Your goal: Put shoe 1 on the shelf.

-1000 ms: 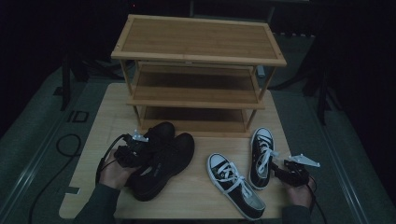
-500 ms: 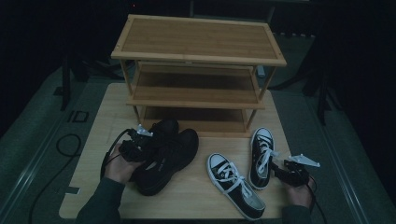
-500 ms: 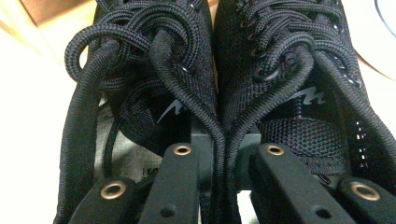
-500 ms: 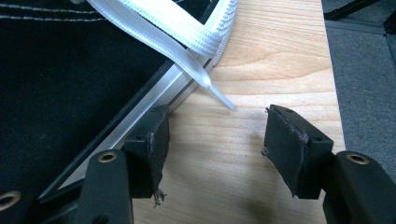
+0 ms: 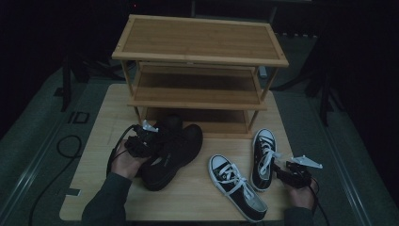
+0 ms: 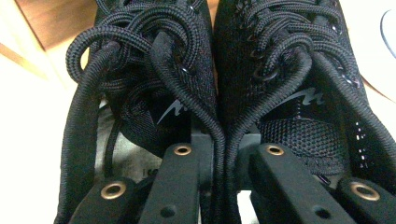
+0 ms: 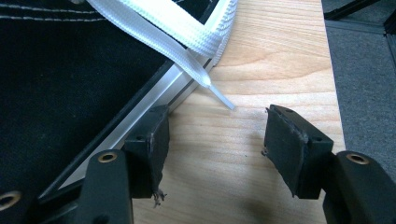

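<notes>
High view: above the near edge, facing forward and down over desk (image 5: 101, 188) and rack (image 5: 200, 47). Gripper views: very close, along fingers; left shares black shoes (image 6: 210, 70), right the sneaker (image 7: 56, 84).

wooden shoe rack (image 5: 200, 44) beyond black-and-white sneakers (image 5: 244, 181) on table (image 5: 101, 117).

Room's pretty dark — a wooden table (image 5: 94, 141) on grey carpet (image 5: 42, 136), with a three-tier wooden rack (image 5: 200, 47) at the table's far end. Black stand legs (image 5: 324, 94) beside it — cable (image 5: 66, 146) looping on the carpet.
</notes>
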A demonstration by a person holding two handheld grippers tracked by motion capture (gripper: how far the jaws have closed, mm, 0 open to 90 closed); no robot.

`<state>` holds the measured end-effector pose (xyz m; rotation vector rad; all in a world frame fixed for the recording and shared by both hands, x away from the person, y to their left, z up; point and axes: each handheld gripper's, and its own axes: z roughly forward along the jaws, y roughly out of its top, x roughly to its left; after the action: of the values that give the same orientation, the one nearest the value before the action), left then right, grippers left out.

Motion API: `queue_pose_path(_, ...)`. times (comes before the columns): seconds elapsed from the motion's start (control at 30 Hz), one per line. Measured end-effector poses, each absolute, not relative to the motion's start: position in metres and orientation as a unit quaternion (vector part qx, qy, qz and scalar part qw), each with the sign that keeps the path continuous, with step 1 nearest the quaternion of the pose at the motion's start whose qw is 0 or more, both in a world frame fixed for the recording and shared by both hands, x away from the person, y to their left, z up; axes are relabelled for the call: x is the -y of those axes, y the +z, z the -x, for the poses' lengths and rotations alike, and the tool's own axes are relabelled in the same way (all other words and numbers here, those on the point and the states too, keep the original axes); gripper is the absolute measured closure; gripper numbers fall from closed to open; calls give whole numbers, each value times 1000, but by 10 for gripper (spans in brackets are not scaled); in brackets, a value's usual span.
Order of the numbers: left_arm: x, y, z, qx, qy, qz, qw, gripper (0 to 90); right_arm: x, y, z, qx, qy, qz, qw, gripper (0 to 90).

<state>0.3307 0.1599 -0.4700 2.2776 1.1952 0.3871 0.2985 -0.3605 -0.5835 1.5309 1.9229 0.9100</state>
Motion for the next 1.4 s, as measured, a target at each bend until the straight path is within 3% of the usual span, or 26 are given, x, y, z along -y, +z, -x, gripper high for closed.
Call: queue_pose_path(1.4, -117, -476, -369, -449, 176, -839, 251, 838, 361, -583, -299, -710, 336, -563, 257, 396)
